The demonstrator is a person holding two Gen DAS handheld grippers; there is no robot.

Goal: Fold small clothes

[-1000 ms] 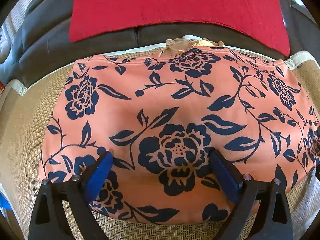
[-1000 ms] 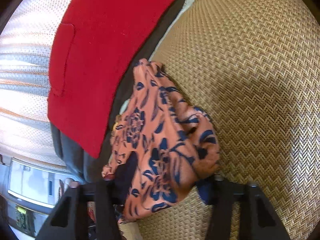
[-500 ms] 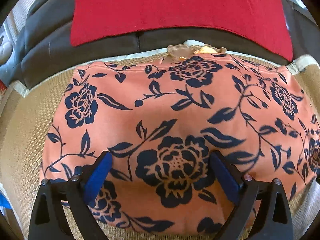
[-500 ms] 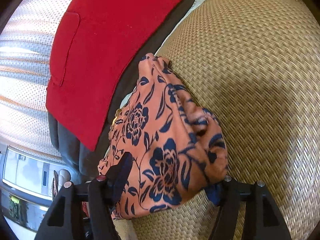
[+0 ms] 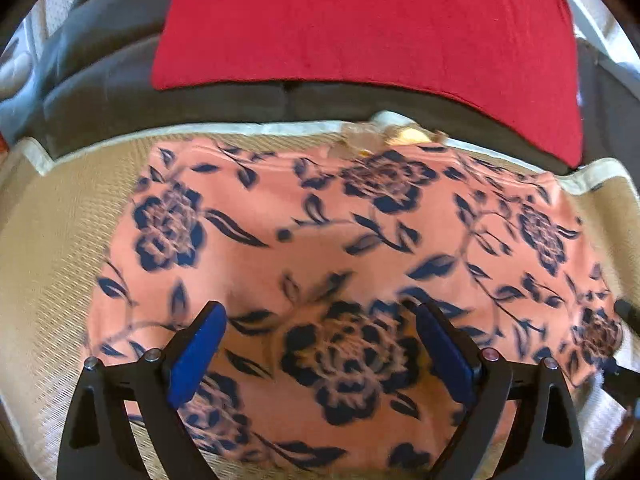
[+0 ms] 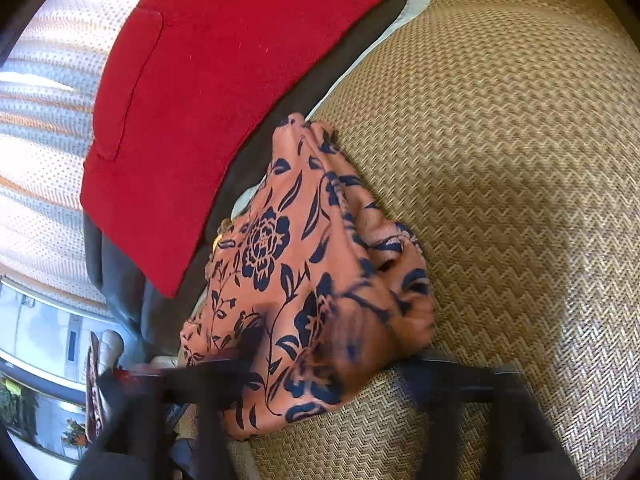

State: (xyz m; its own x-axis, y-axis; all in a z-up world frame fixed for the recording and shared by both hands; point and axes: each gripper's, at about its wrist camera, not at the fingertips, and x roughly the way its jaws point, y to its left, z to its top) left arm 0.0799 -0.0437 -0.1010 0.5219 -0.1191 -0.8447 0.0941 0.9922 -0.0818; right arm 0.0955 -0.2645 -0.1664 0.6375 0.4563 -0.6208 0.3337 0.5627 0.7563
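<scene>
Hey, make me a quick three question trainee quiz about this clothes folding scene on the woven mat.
1. True or false: the floral garment lies on the woven mat.
2. What colour is the cloth beyond the garment?
3. The left tool is: A) clamped on the cloth, B) open over the garment.

Key: 1 true; 2 red; 3 B.
</scene>
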